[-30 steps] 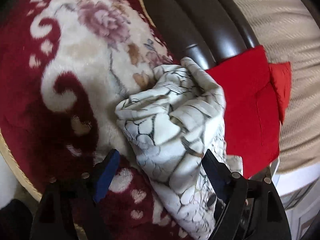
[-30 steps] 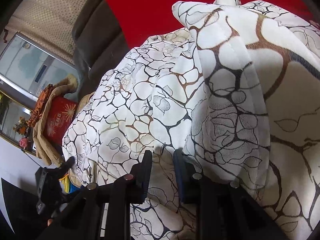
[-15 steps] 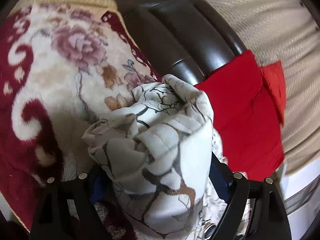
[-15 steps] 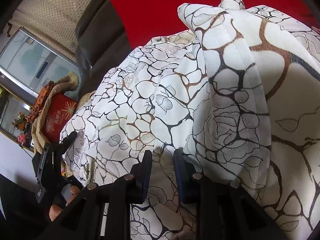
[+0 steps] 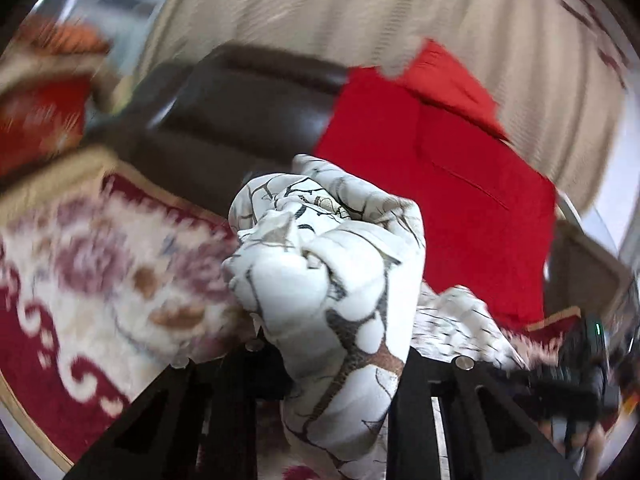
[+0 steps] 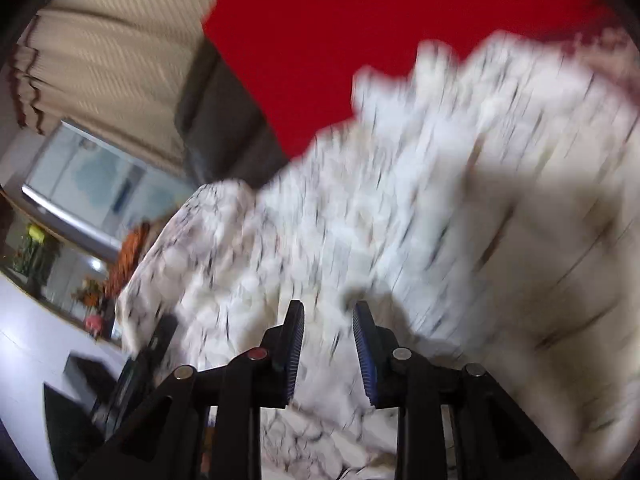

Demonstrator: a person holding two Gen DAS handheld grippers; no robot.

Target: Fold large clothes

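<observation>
The large white garment with a dark crackle print (image 5: 332, 280) is bunched into a thick wad. My left gripper (image 5: 336, 356) is closing on the wad and holds it raised above the floral cover, with its fingertips hidden under the cloth. In the right wrist view the same garment (image 6: 400, 200) spreads wide and blurred ahead. My right gripper (image 6: 328, 320) is opening. Its blue ribbed pads (image 6: 292, 352) show bare, and the cloth streaks past the gap rather than staying fixed in it.
A red cloth (image 5: 440, 200) lies over the dark brown sofa back (image 5: 248, 120). A red and cream floral cover (image 5: 100, 280) lies on the seat to the left. Beige curtain (image 5: 320, 8) hangs behind. A glass panel (image 6: 100, 184) and flowers (image 6: 88, 296) stand far left.
My left gripper went from open around the cloth to shut on it, then rose and rolled with the wad. My right gripper's jaws parted slightly and the cloth now blurs past them.
</observation>
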